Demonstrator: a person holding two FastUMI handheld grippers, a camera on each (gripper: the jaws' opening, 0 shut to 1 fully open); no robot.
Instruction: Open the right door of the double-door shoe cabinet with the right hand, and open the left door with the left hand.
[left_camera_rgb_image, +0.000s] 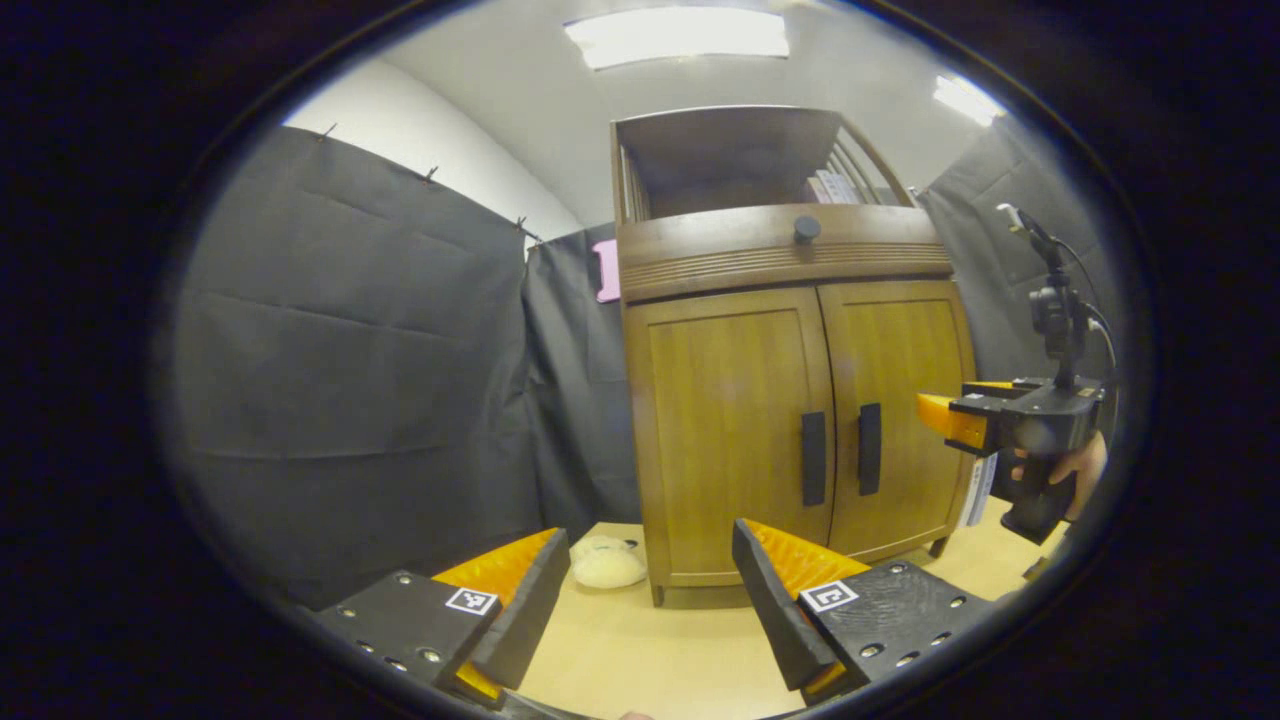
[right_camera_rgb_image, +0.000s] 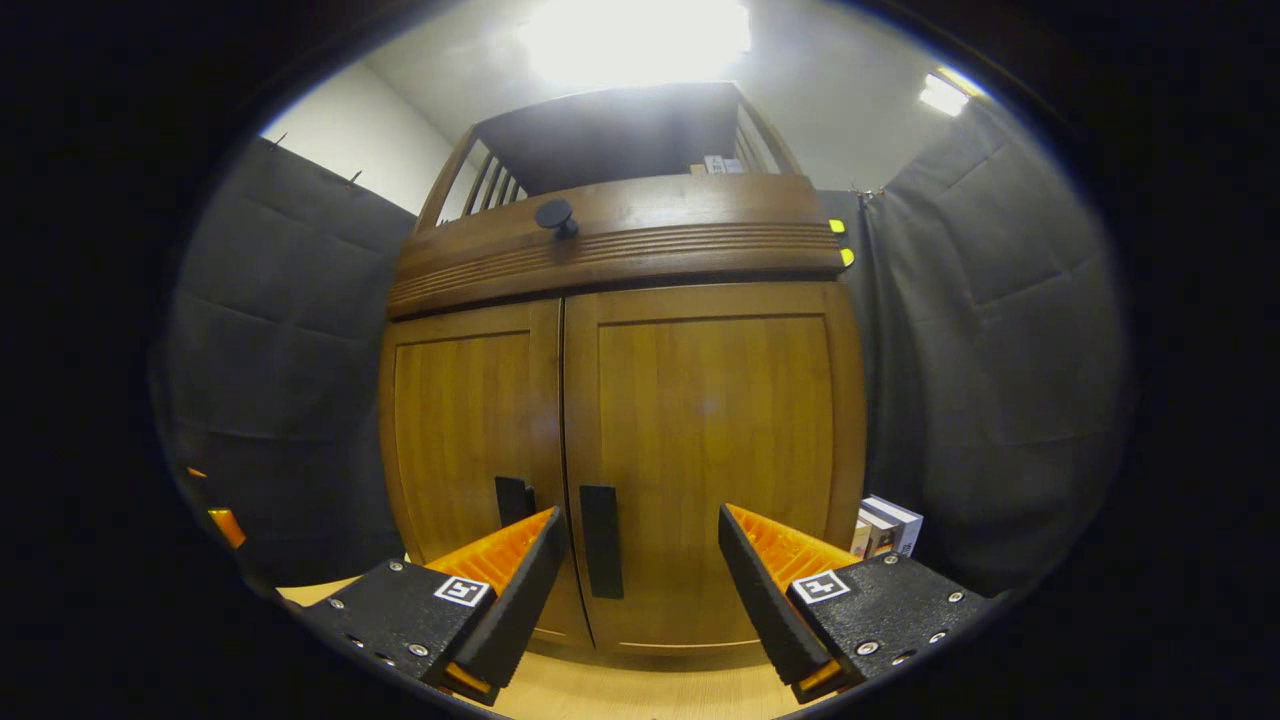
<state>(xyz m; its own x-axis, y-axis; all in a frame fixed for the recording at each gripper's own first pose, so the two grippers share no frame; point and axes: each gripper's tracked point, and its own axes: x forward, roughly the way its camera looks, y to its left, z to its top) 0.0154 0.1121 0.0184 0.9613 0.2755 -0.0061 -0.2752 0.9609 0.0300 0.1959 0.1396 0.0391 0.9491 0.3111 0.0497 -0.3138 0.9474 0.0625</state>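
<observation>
Facing shut shoe cabinet (right_camera_rgb_image: 620, 440), books (right_camera_rgb_image: 885, 525) beside

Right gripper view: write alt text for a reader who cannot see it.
A wooden shoe cabinet stands close ahead with both doors shut, and the right tongs are open just short of the right door's handle, touching nothing. The left door's handle sits partly behind one finger. Books stand beside the cabinet's right side.
</observation>
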